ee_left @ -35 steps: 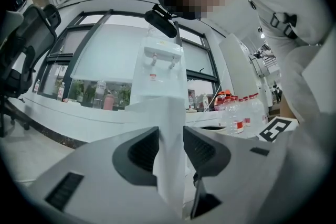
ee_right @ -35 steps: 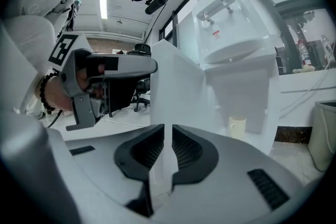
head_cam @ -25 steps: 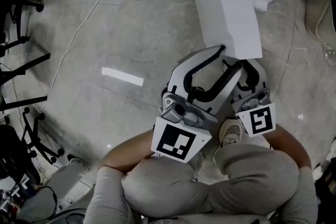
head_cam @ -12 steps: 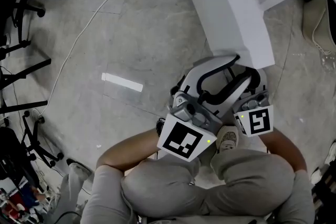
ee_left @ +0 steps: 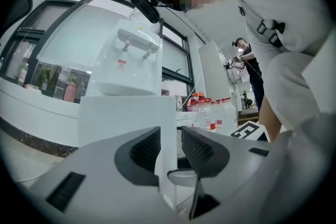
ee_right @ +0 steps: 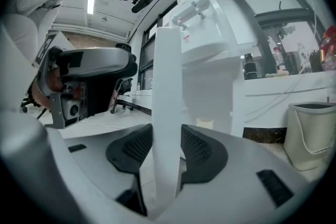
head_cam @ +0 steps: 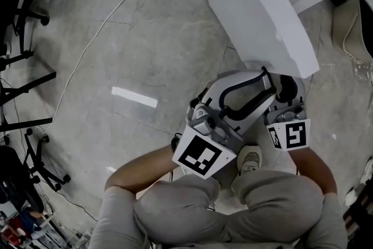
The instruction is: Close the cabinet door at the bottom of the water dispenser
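The white cabinet door [head_cam: 256,9] stands open and runs from the water dispenser at the top of the head view down to my two grippers. Its free edge [ee_left: 165,134] is between the closing jaws of my left gripper [ee_left: 170,147]; a thin gap shows beside the right pad. My right gripper [ee_right: 167,147] has the same edge [ee_right: 167,86] between its closing jaws, and both pads touch it. In the head view the left gripper [head_cam: 256,74] and right gripper [head_cam: 284,83] sit side by side at the door's end. The dispenser body [ee_right: 205,44] rises behind the door.
Office chairs [head_cam: 17,3] line the left. A white cable [head_cam: 116,9] crosses the floor. A pale bin [ee_right: 312,131] stands right of the dispenser. Water bottles [ee_left: 215,113] are stacked behind. My knees [head_cam: 233,213] and a shoe [head_cam: 249,159] are right under the grippers.
In the head view the door's free end has swung to the right, and both grippers have shifted right along with it.
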`<state>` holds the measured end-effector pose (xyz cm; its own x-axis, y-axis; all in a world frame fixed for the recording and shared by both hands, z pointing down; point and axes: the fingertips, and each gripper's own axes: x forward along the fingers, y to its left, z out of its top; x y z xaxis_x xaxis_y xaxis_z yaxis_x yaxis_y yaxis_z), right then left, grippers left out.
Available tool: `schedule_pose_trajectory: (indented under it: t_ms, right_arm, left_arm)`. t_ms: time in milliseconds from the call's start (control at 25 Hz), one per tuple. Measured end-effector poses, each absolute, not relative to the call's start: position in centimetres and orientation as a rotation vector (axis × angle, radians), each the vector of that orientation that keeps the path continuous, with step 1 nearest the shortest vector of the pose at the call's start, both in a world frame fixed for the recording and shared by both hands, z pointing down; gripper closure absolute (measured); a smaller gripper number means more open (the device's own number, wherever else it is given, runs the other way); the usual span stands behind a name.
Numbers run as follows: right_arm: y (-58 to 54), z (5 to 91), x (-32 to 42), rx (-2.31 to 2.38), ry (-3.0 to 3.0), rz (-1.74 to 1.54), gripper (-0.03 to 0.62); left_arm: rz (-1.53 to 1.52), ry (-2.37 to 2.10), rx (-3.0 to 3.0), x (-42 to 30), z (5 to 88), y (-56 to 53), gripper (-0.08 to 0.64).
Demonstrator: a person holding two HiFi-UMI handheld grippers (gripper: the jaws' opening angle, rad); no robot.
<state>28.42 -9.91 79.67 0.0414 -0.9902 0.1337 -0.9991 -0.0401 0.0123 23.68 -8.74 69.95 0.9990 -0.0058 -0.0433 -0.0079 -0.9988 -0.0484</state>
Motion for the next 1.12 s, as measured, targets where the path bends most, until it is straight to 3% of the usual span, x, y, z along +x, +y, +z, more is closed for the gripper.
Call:
schedule_pose_trajectory:
  t_ms: [240,520,1120]
  right_arm:
    - [-9.6,79.6,30.7,2.239,-2.055,0.126,0.417]
    - [-9.6,79.5,32.4,2.267,-2.006,0.113,0.416]
    - [-10.3,80.2,37.8,2.353,-1.921,0.067,0.396]
  left_arm:
    - [0.051,0.048,-3.079,24.4,70.9,-10.2,0.443]
    - [0.016,0.131,-3.017,27.1,71.6,-12.6,0.522]
    - [0.047,0.074,-2.981,33.8,72.6,-13.0,0.541]
